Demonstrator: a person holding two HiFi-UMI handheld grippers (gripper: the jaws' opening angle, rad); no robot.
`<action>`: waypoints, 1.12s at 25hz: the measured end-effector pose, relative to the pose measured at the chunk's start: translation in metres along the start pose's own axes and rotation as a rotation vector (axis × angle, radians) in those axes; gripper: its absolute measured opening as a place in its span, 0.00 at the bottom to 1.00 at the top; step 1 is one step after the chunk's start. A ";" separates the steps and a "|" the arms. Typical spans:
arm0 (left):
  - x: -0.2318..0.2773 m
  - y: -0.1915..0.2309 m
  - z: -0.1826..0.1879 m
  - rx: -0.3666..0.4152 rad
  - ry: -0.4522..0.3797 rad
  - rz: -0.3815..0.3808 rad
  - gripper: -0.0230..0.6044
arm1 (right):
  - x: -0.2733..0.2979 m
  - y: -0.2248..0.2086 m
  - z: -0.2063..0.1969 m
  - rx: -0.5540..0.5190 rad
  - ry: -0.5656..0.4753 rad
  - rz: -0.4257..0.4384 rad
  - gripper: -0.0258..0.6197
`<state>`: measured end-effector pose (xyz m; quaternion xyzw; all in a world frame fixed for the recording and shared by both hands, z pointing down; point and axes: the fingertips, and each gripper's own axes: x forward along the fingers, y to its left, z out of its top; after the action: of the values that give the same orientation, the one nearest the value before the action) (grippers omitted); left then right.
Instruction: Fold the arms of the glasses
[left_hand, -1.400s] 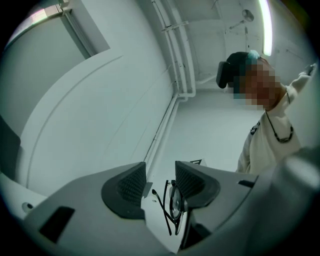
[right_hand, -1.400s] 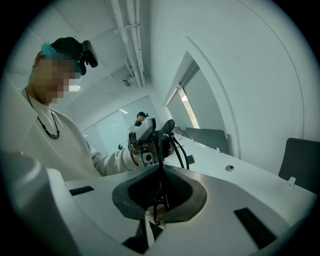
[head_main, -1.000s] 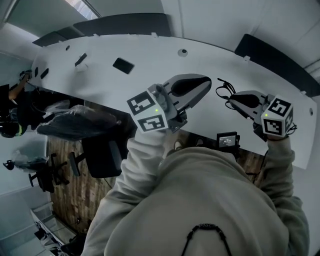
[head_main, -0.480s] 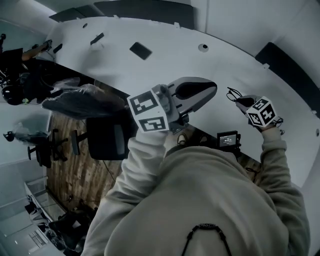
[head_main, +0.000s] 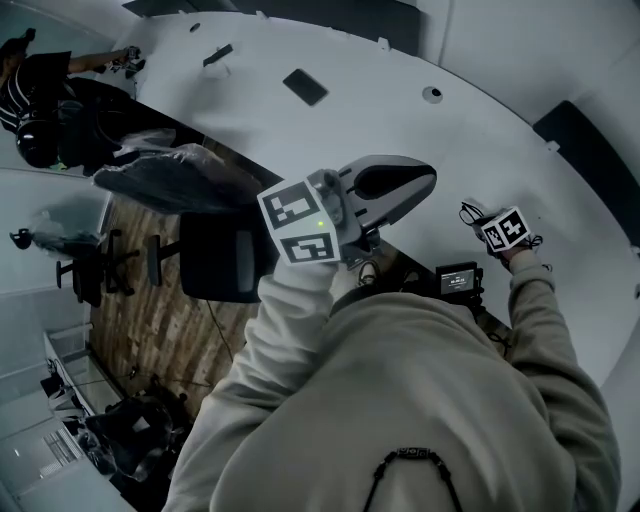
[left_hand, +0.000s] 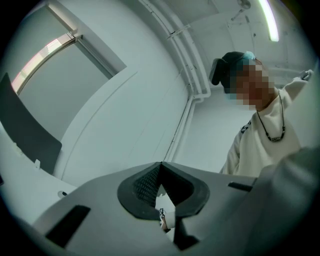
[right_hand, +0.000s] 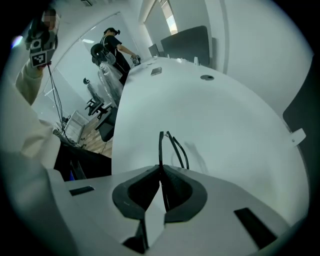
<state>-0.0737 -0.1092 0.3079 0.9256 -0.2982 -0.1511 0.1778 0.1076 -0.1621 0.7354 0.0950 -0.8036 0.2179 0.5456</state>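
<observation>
Right gripper (right_hand: 161, 172) clamps the glasses (right_hand: 160, 147) by a thin part, over the table (right_hand: 230, 110). Left gripper (left_hand: 161, 167) is closed, empty, well apart. Risk: the frame pivots or slips from that narrow pinch once an arm is pushed.

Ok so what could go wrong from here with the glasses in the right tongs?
1. The right tongs pinch the glasses by one thin part only, so they might twist or slip out.
2. The glasses stick out ahead toward the white table; pressing down hard could bend them.
3. The left tongs are shut and away, giving no support.
</observation>
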 end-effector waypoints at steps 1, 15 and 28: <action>-0.002 0.001 0.001 -0.006 -0.005 0.005 0.04 | 0.005 0.002 -0.003 -0.006 0.017 0.010 0.10; -0.014 0.008 -0.011 -0.061 -0.020 0.014 0.04 | 0.030 0.016 -0.003 -0.025 0.075 0.084 0.10; -0.007 -0.009 -0.010 -0.053 -0.004 -0.029 0.04 | -0.078 0.009 0.043 0.059 -0.281 -0.013 0.21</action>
<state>-0.0712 -0.0956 0.3142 0.9243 -0.2811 -0.1636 0.1995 0.0988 -0.1799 0.6480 0.1458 -0.8647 0.2225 0.4260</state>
